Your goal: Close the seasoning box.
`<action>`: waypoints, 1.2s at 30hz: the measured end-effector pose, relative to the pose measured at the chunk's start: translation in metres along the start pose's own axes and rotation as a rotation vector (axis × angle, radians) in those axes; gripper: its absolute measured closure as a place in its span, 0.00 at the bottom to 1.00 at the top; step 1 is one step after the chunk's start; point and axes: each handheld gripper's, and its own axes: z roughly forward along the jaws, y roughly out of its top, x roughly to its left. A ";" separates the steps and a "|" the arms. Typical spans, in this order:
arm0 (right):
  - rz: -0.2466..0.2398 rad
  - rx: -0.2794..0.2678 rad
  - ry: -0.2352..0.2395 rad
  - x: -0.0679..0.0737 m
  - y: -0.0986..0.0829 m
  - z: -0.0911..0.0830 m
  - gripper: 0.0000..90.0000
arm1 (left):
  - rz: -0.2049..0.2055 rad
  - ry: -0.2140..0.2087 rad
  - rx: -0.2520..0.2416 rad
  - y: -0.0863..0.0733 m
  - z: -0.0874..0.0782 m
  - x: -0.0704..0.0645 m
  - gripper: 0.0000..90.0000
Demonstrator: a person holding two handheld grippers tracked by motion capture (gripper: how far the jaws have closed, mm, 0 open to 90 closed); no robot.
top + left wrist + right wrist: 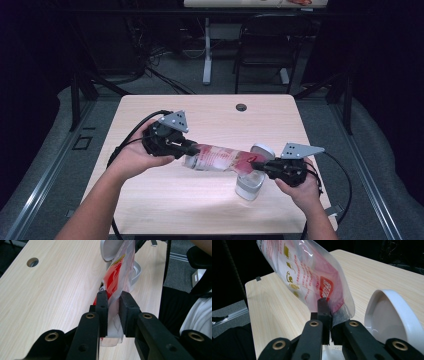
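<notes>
Clear red-printed plastic pouch [220,157] clamped at each end by left gripper [192,148] and right gripper [261,165] — over the white lidded container [250,186]; a slipping film edge could spill contents.

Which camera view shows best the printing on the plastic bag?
The right gripper view: the bag faces its camera, with red text and yellow icons sharp. The high view shows the whole bag, its print too small. The left gripper view sees the bag nearly edge-on.
</notes>
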 end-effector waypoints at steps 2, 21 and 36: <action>-0.001 0.000 -0.001 0.000 0.000 0.000 0.98 | 0.000 0.000 0.000 0.000 0.000 0.000 0.88; 0.010 0.007 -0.007 -0.002 -0.001 -0.001 0.98 | 0.006 0.002 0.003 0.006 0.000 0.001 0.88; 0.022 0.002 -0.017 -0.002 -0.002 0.000 0.96 | 0.011 0.002 0.002 0.008 0.000 0.000 0.88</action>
